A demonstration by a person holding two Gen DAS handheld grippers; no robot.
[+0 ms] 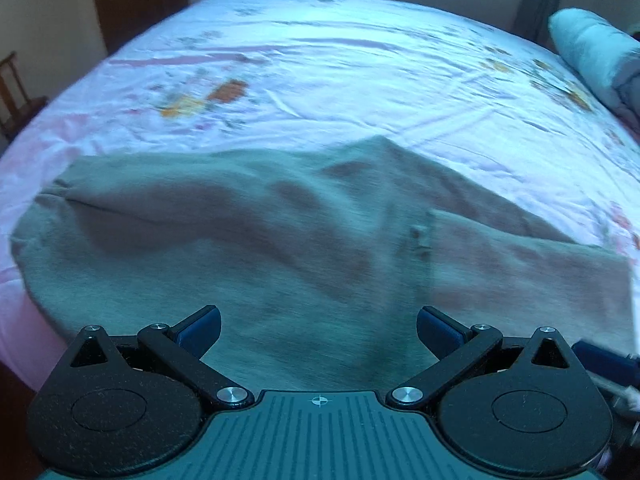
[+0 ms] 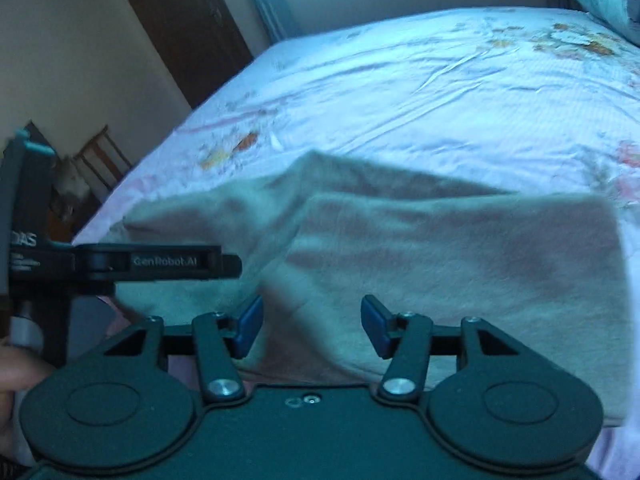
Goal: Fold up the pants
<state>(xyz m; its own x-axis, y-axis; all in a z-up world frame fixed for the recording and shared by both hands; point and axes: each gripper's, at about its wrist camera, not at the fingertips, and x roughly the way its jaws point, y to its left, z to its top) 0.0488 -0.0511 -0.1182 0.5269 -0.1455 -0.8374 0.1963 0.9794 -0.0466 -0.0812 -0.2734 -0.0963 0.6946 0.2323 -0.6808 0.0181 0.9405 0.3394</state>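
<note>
Printed "GenRobot.AI" in pale letters along the side of the left gripper; further back on its body, "DAS", smaller lines unreadable.

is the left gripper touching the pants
Cannot tell. In the left wrist view the left gripper has open jaws over the pants, gripping nothing; blur hides any gap. The right wrist view doesn't settle it.
</note>
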